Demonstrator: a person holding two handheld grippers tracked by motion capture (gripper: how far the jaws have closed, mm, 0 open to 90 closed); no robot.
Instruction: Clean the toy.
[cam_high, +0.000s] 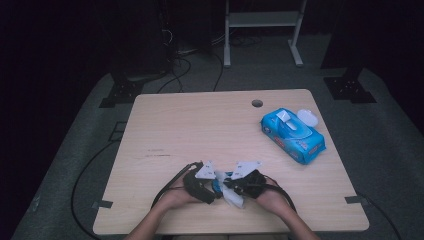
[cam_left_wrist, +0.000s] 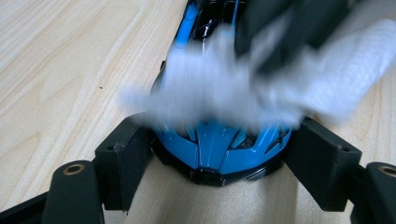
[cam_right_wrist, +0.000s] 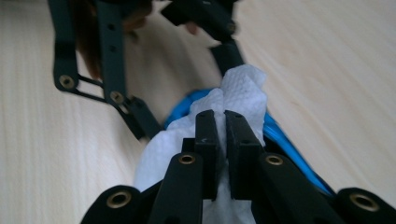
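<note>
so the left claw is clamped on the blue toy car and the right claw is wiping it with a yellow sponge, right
Not quite: the right claw is shut on a white wipe, not a yellow sponge, as the right gripper view shows. The left claw does clamp the blue toy car.

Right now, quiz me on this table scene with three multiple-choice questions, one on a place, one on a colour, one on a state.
1. Where on the table does the wipes pack lie?
A. far right part
B. near left corner
C. under the hands

2. What colour is the toy car?
A. red
B. blue
C. yellow

3. What is the right claw doing?
A. hanging open over the table
B. gripping the wipes pack
C. shut on a white wipe

Answers:
1 A: the high view shows the pack toward the table's far right, away from both hands.
2 B: the left gripper view shows its blue body between the left claw pads.
3 C: the right gripper view shows its jaws pinched on the white wipe over the car.
</note>
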